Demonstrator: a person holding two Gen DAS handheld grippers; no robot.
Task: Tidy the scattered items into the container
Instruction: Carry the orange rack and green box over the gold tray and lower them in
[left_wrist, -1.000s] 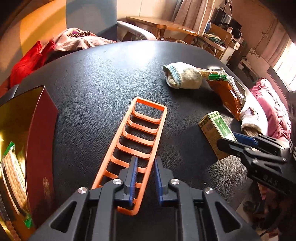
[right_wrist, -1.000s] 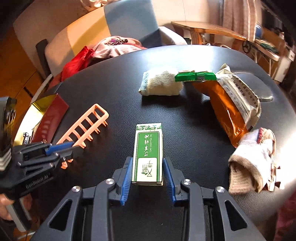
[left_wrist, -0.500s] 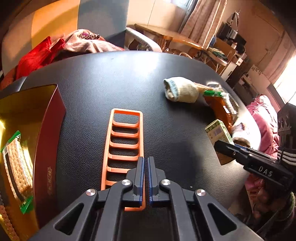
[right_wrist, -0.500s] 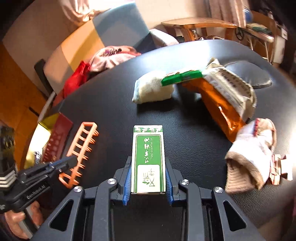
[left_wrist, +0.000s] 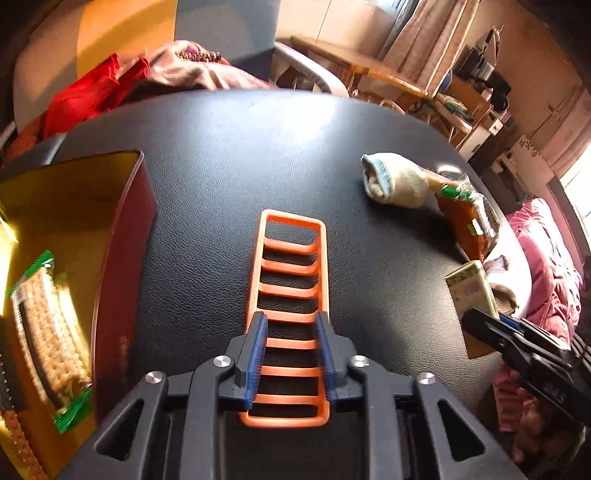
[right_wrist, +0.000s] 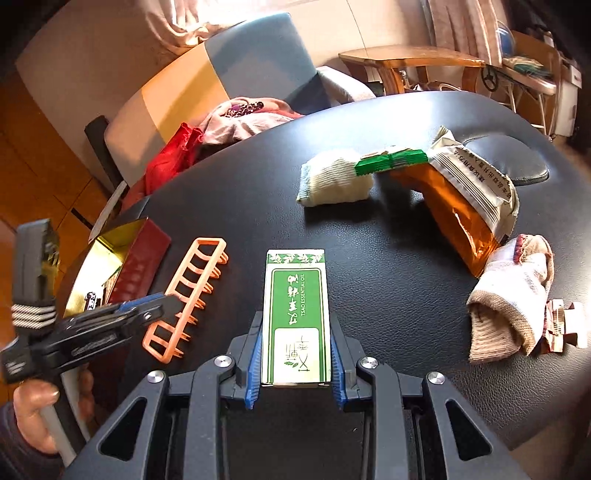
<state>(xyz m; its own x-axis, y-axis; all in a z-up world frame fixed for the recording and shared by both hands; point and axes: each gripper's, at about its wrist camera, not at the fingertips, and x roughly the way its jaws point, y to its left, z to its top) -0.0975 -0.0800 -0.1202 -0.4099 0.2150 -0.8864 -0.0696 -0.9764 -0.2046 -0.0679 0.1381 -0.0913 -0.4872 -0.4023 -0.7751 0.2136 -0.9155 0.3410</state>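
An orange ladder-shaped rack (left_wrist: 290, 291) lies on the black table (left_wrist: 236, 155). My left gripper (left_wrist: 290, 356) straddles its near end, one finger against each side rail; it also shows in the right wrist view (right_wrist: 147, 314). My right gripper (right_wrist: 295, 363) is shut on a green and white essential oil box (right_wrist: 295, 306), held above the table; the box also shows in the left wrist view (left_wrist: 471, 291). The red and gold container (left_wrist: 74, 229) stands at the left with a cracker pack (left_wrist: 51, 332) inside.
A rolled white sock (right_wrist: 334, 181), an orange snack bag with a green clip (right_wrist: 458, 195), a second sock (right_wrist: 513, 295) and a small brown piece (right_wrist: 565, 328) lie on the table's right side. Clothes (right_wrist: 221, 125) and a chair stand behind.
My left gripper was pinched on one rail of the rack and now spans both rails, with the rack straight ahead. My right gripper closed on the box and lifted it.
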